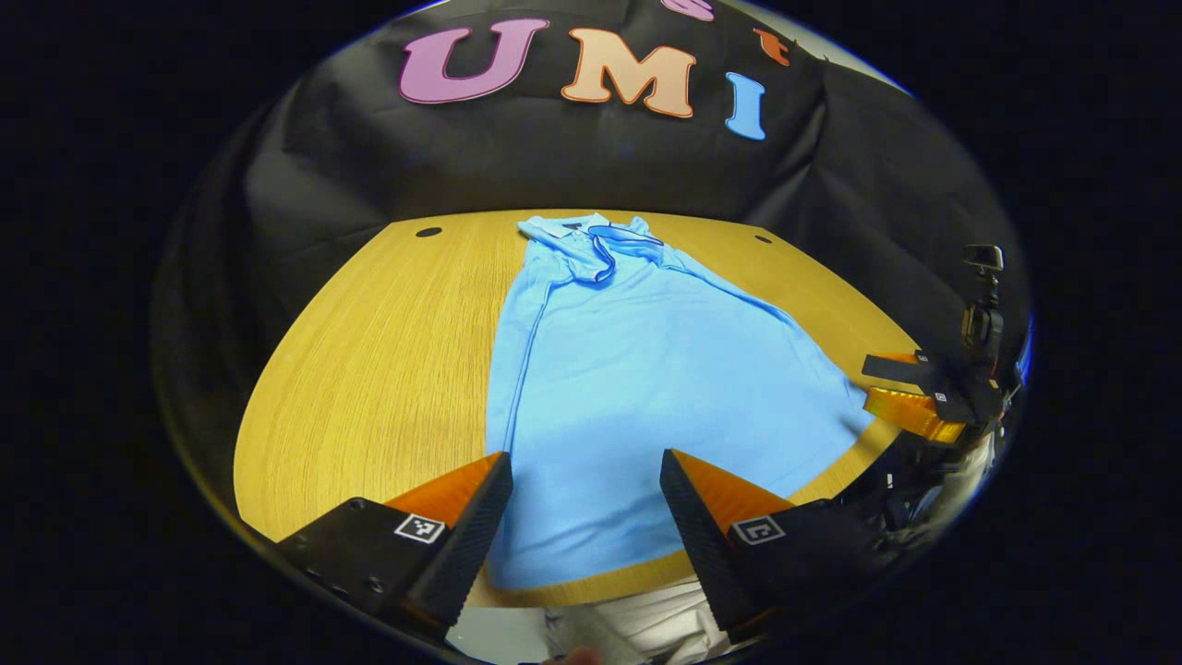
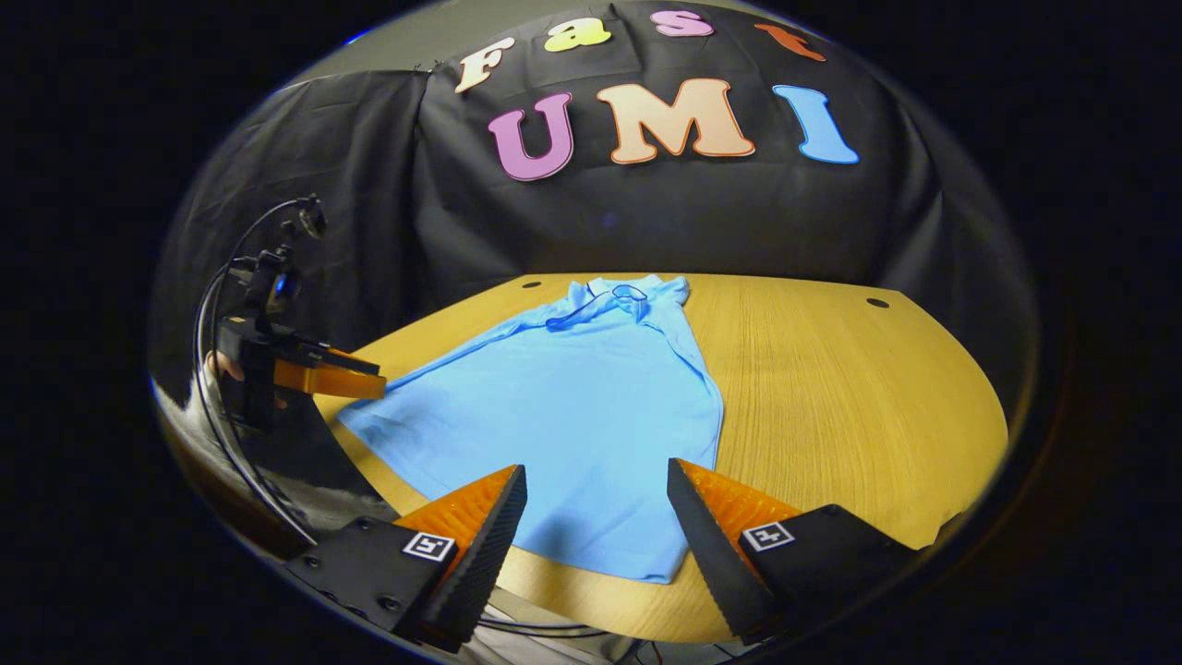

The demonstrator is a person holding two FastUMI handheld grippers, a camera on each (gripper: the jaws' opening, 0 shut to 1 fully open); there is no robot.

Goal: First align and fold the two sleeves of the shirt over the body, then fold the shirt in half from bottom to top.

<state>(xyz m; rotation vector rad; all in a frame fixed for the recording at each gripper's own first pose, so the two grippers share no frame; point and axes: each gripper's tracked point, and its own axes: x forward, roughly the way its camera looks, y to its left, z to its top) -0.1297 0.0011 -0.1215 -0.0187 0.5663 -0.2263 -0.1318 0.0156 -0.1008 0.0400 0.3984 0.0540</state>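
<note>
A light blue polo shirt (image 1: 628, 369) lies flat on the wooden table (image 1: 369, 369), collar (image 1: 600, 242) at the far end and hem toward me. No sleeve sticks out at its sides. My left gripper (image 1: 586, 457) hovers open over the near left part of the hem, nothing between its fingers. In the right gripper view the shirt (image 2: 572, 406) spreads out ahead, and my right gripper (image 2: 596, 466) stands open over its near right hem corner. The right gripper (image 1: 877, 383) also shows at the shirt's right edge, and the left gripper (image 2: 377, 379) at its left edge.
The table (image 2: 831, 416) has bare wood on both sides of the shirt and small dark holes (image 1: 428, 232) near its far corners. Black cloth closes off the back. A person's light trousers (image 1: 646, 619) show below the front edge.
</note>
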